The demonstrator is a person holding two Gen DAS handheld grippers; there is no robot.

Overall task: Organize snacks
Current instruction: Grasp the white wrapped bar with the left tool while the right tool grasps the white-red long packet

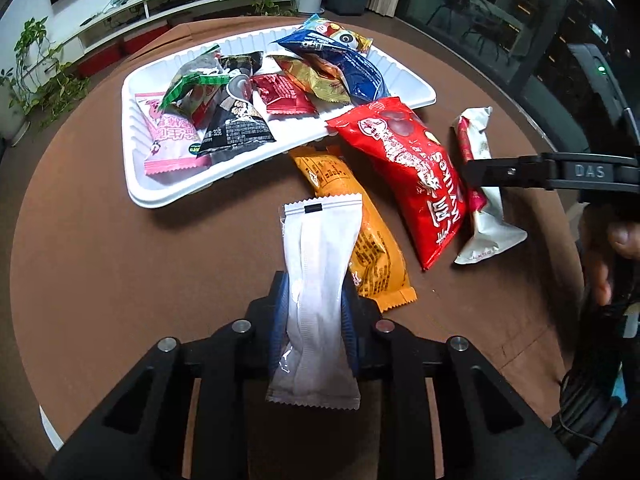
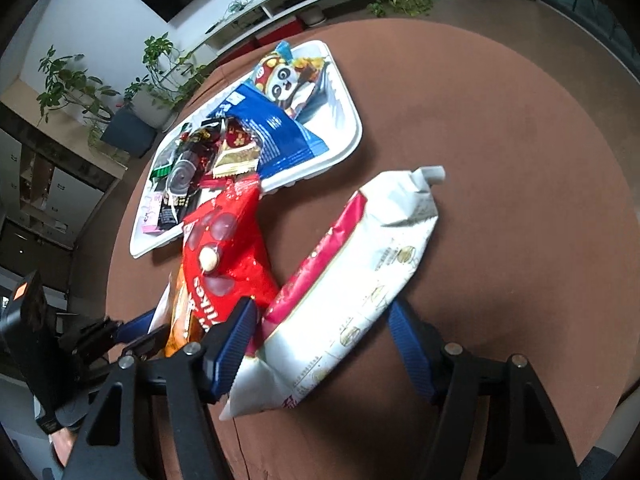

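Two steep close views, shared tray (image 1: 280,152) (image 2: 340,148)

Snack packets are crowding the left and middle of the white tray (image 1: 138,184), leaving bare tray floor only at its right end (image 2: 340,120). A red bag (image 1: 404,168) is overlapping the tray's near rim, blocking that edge. An orange packet (image 1: 372,240) and a white-and-red packet (image 2: 352,276) are lying just beside the red bag, closing the strip in front of the tray. Bare tabletop (image 1: 120,260) is lying open to the left and to the far right (image 2: 500,120).
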